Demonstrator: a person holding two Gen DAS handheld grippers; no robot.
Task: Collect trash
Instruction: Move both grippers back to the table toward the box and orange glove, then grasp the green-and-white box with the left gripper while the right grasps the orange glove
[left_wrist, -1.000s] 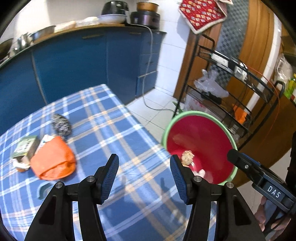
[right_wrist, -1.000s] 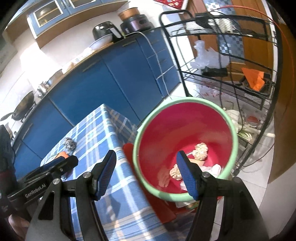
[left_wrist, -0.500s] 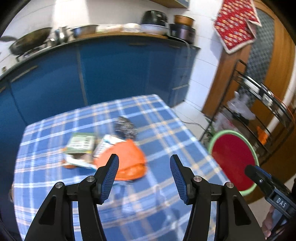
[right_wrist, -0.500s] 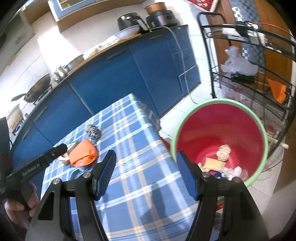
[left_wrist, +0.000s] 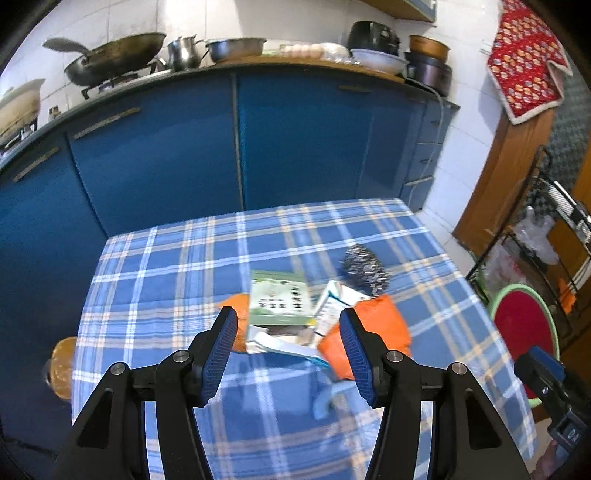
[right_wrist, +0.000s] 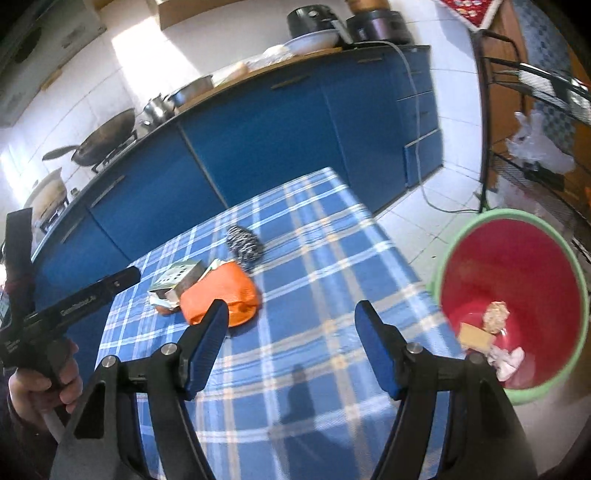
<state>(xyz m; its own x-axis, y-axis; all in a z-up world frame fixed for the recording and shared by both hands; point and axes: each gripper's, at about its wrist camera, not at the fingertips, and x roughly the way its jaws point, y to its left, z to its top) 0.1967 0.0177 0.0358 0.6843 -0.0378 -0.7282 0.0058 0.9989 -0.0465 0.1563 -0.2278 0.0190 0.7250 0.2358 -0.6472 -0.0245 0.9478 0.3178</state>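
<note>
The left wrist view looks straight across the blue plaid tablecloth (left_wrist: 177, 280) to the blue cabinets (left_wrist: 303, 140), with a wok (left_wrist: 114, 59), a kettle and steel bowls on the counter, and only a slice of the red bin (left_wrist: 524, 325) at the far right edge; it alone shows an orange round thing (left_wrist: 61, 365) below the table's left edge. The right wrist view shows the bin (right_wrist: 513, 295) whole, green-rimmed, standing on the floor just off the table's right side, with a crumpled beige wad (right_wrist: 496, 315), a tan card and white scraps lying in its bottom, and a black wire rack (right_wrist: 524, 110) behind it. The trash pile sits mid-table: a green-and-white carton (left_wrist: 279, 299), a white packet (left_wrist: 338, 306) leaning beside it, an orange bag (left_wrist: 373, 328) under and to the right of them, and a steel scourer (left_wrist: 364, 271) just beyond. The left gripper (left_wrist: 288, 350) hangs with its blue pads apart and nothing between them, the pile lying directly past its tips, the carton centred in the gap. The right gripper (right_wrist: 290, 341) is also spread wide and empty over bare cloth; the orange bag (right_wrist: 218, 295) lies just beyond its left finger (right_wrist: 207, 343), the bin to the right of its right finger. A hand (right_wrist: 40, 384) grips the left tool's handle at the lower left of the right view
</note>
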